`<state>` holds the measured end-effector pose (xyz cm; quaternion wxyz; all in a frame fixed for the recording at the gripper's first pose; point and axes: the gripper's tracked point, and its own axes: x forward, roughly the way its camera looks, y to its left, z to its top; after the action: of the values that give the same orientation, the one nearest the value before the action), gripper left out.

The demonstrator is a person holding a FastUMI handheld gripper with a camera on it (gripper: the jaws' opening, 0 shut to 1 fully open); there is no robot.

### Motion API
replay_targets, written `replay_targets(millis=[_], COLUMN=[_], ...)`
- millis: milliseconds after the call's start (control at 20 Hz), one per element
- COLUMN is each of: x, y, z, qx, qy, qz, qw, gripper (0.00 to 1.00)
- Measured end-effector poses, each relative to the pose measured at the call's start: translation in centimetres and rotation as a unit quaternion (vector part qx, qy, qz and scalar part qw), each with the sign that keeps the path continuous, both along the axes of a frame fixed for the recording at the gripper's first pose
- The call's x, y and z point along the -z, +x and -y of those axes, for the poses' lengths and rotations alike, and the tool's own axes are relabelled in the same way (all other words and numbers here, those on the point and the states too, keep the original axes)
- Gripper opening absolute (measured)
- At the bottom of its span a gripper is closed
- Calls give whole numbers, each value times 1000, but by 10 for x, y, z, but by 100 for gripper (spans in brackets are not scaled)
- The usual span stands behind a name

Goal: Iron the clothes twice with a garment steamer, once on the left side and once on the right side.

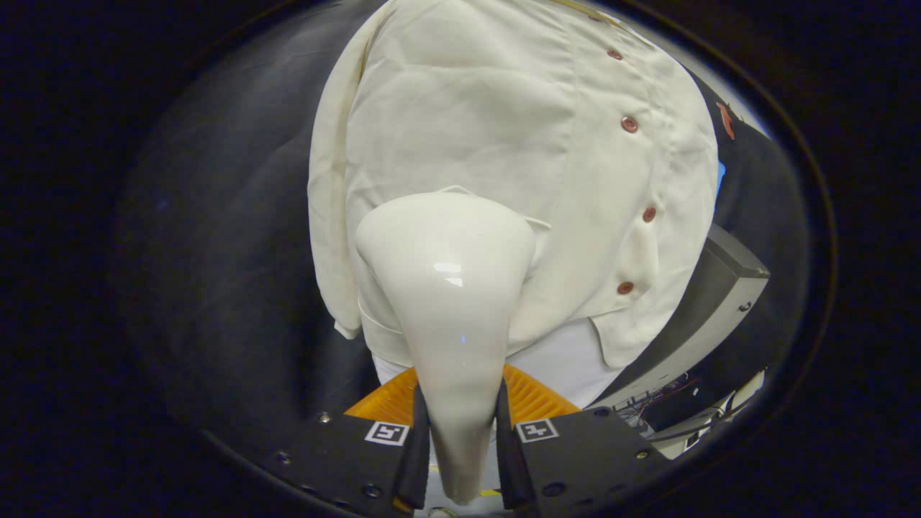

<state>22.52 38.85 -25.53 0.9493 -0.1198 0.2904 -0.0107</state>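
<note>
A cream shirt (504,129) with reddish-brown buttons hangs in front of me against the dark wall. My gripper (460,439) is shut on the narrow handle of a glossy white garment steamer (446,288). The steamer widens to a broad head that rests against the lower part of the shirt, on the side away from the button row. Both fingers (416,453) press the handle from either side. The steamer head hides the cloth behind it, and whether it touches the fabric or hovers just off it I cannot tell.
A white garment (568,360) shows under the shirt's hem. Beyond the shirt's buttoned side stands a grey box-shaped unit (712,302) with loose cables (662,403) below it. Dark cloth (237,237) hangs on the other side.
</note>
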Motion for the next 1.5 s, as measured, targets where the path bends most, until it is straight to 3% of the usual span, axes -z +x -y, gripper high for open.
replay_targets(millis=[350,800,950,1200,1500], x=[-59,-199,-249,-320,-363], y=[-47,-86,-83,-56,-7], z=[23,75,99,142,173], qx=[-51,-103,-114,-95,-63], qy=[13,39,51,70,78], qz=[36,121,158,201,213], qw=[998,987,980,973,972], gripper=[39,39,39,39,39])
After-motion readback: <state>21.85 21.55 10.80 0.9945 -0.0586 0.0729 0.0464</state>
